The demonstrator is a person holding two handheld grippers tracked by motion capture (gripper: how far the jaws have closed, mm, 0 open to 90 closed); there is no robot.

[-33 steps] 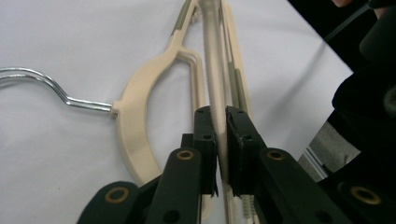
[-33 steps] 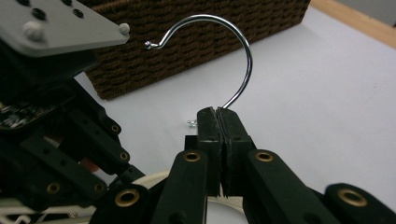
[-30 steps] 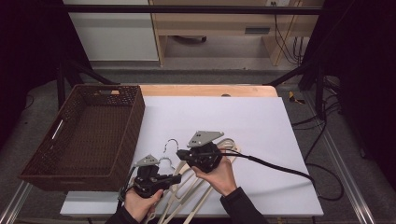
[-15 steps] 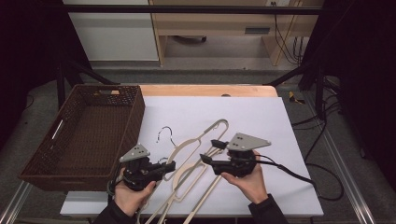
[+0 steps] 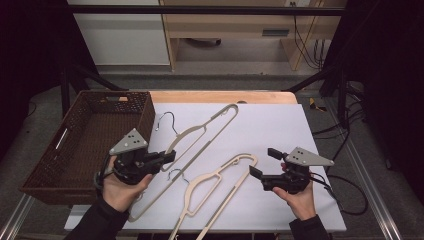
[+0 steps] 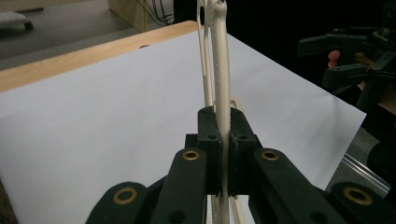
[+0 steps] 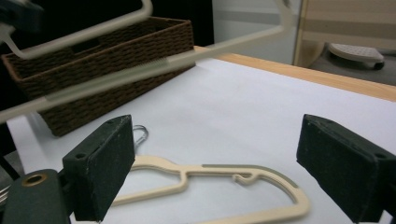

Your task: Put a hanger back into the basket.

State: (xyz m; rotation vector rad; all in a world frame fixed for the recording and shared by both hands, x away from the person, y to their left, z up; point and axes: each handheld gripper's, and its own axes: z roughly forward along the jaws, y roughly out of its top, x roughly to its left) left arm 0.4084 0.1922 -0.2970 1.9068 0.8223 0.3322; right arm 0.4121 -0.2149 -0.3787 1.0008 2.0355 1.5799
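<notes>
The left gripper point(image 5: 167, 157) held one hanger point(image 5: 200, 132) tight, likely for the basket point(image 5: 85, 145). The right gripper point(image 5: 264, 163) had just opened its jaws, empty, above the other hanger point(image 5: 220, 182).

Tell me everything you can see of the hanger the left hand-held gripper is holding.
The raised hanger is cream-coloured and looks like plastic, a slim triangular frame with a thin metal hook near the basket. It slants over the white table, its far corner pointing away from the person. The left hand-held gripper is shut on one arm. Whether its lower end rests on the table I cannot tell.
</notes>
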